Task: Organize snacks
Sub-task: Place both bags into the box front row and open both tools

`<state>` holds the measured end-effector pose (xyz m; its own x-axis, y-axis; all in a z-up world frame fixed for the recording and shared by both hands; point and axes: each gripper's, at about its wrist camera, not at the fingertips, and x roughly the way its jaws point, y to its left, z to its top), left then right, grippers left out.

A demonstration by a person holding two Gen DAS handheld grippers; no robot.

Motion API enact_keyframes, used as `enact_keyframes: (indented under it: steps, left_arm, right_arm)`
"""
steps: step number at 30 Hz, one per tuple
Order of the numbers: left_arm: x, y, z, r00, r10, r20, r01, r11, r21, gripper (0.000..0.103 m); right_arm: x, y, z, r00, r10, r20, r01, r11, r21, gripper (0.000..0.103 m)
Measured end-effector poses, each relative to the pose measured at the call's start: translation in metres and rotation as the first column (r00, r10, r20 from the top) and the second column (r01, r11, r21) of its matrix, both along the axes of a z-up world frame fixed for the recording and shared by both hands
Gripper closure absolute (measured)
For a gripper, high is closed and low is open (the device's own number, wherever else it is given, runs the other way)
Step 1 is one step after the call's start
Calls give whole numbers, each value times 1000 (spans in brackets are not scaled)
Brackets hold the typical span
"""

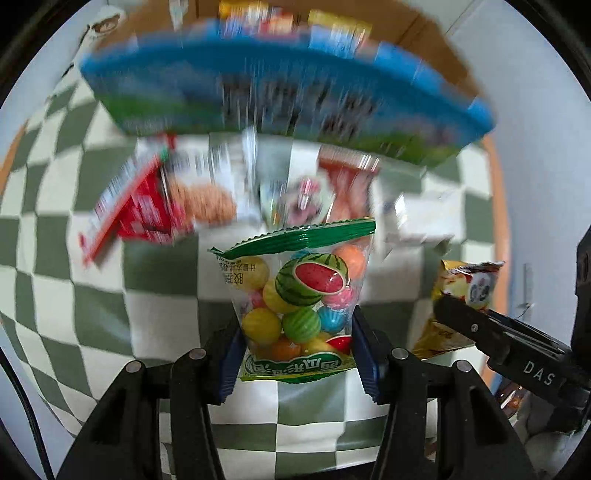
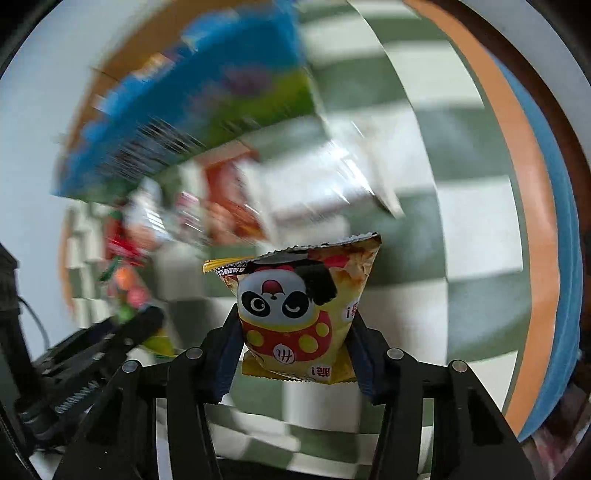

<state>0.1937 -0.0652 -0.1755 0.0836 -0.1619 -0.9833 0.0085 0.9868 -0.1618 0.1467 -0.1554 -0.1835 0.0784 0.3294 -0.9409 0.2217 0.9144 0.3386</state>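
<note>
Low in the centre of the left wrist view, the left gripper (image 1: 297, 343) has its fingers closed on a clear bag of watermelon gumballs (image 1: 299, 295), lifted clear of the checked cloth on the table (image 1: 155, 280). The right gripper (image 2: 295, 332) likewise pinches a yellow panda snack bag (image 2: 295, 306) at the bottom centre of its own view; that same bag shows at the right edge of the left view, so the two hands ride near each other.

Across the upper part of both frames sits a blue and green box (image 1: 280, 92), heavily blurred, with a cardboard carton (image 1: 417, 26) behind it at the top. Between the box and the held bags lie more loose snacks, among them a red packet (image 1: 140, 206), too smeared to read.

Both hands look to be mid-carry, each with one snack. My guess is the carton is the destination. The next move calls for bringing each bag over it, clearing the blue box, and letting go one at a time so the grippers do not collide.
</note>
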Motion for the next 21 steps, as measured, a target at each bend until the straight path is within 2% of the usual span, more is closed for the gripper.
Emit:
enact_keyframes:
  steps: [6, 10, 13, 17, 21]
  left_arm:
    - [50, 21, 79, 993, 1, 120, 3, 999, -33, 53]
    - [94, 36, 101, 984, 8, 180, -13, 999, 29, 53]
    - [134, 46, 93, 987, 21, 159, -31, 998, 60, 53]
    - [174, 68, 66, 995, 37, 94, -46, 995, 86, 53]
    - [204, 80, 31, 999, 50, 13, -51, 993, 109, 53]
  right_arm:
    - [61, 9, 89, 985, 9, 172, -22, 997, 76, 48]
    - [113, 10, 121, 972, 30, 232, -38, 999, 28, 48]
    - [154, 19, 115, 975, 56, 214, -53, 998, -16, 48]
    - [207, 24, 80, 987, 94, 134, -85, 994, -69, 48]
    - [225, 27, 40, 991, 116, 67, -109, 989, -98, 48]
